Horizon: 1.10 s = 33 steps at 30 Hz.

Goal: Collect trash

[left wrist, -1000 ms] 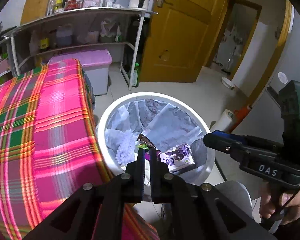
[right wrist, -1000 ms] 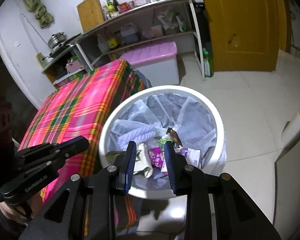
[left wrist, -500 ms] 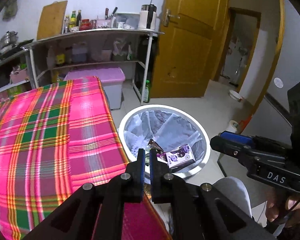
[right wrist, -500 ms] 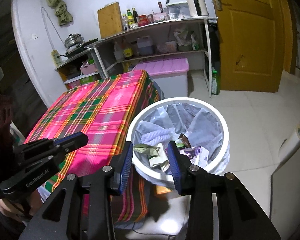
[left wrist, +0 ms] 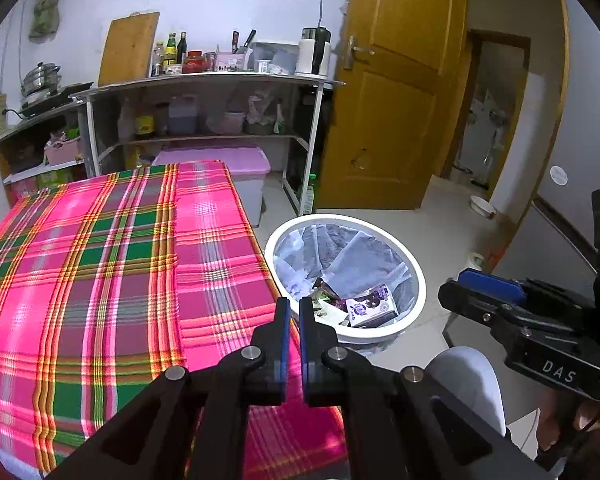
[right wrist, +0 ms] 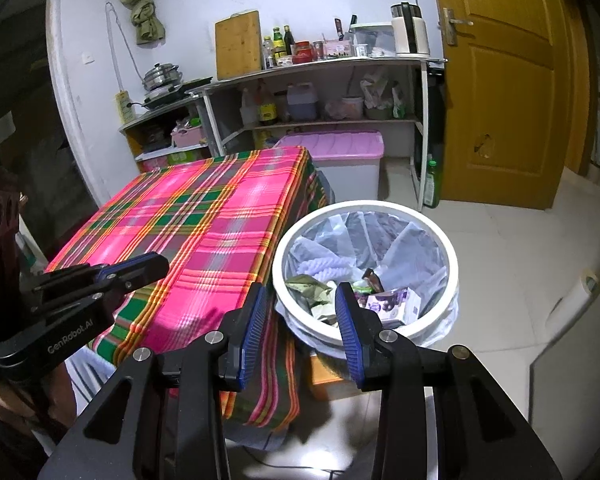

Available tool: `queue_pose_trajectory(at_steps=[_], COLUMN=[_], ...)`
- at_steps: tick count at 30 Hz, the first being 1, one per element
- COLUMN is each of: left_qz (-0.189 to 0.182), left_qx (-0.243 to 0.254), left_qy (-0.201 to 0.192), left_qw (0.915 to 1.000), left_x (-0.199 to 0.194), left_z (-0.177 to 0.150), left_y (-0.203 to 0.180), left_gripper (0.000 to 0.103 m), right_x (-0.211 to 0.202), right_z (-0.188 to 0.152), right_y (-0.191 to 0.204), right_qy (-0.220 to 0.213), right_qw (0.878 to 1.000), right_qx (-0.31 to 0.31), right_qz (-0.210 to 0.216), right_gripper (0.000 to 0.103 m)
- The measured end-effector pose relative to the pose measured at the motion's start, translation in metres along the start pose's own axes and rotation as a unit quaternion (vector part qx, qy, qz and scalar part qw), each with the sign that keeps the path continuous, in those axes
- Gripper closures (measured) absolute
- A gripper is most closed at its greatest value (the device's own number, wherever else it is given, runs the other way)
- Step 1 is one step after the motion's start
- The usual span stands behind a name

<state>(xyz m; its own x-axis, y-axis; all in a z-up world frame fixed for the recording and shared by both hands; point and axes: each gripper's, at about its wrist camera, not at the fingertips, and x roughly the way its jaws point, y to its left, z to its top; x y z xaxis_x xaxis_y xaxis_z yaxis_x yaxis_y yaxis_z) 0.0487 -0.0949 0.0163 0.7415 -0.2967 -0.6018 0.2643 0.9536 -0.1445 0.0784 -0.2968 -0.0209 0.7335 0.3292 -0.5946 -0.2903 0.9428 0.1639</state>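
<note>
Now the left claw [left wrist: 294,312] is pinched narrow and empty; the right claw [right wrist: 300,304] gapes, empty; trash [right wrist: 392,304] lies in the white bin [right wrist: 452,256] at the plaid surface's [right wrist: 204,232] three o'clock.

Ahead of the tongs we see a table under a pink plaid cloth [left wrist: 112,264], beyond it metal shelves [left wrist: 204,80] against a pale wall, a pink-lidded storage bin [right wrist: 340,148] beneath, and to the right a yellow wooden door [right wrist: 504,92] above light floor tiles [right wrist: 512,264].
</note>
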Motion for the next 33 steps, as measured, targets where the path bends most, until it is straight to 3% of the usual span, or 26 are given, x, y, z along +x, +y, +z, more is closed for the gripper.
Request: queue_pose_trajectory(at_steps=[33], left_qz=[0.012], left_qx=[0.008], left_qy=[-0.021], left_qw=[0.9997], left_x=[-0.022], left_z=[-0.015], left_y=[-0.004], left_gripper=[0.1], right_x=[-0.011], right_z=[-0.01], right_y=[0.004], right_qy=[-0.004], right_qw=[1.0], right_qx=[-0.003], right_qz=[-0.002], right_gripper=[0.066])
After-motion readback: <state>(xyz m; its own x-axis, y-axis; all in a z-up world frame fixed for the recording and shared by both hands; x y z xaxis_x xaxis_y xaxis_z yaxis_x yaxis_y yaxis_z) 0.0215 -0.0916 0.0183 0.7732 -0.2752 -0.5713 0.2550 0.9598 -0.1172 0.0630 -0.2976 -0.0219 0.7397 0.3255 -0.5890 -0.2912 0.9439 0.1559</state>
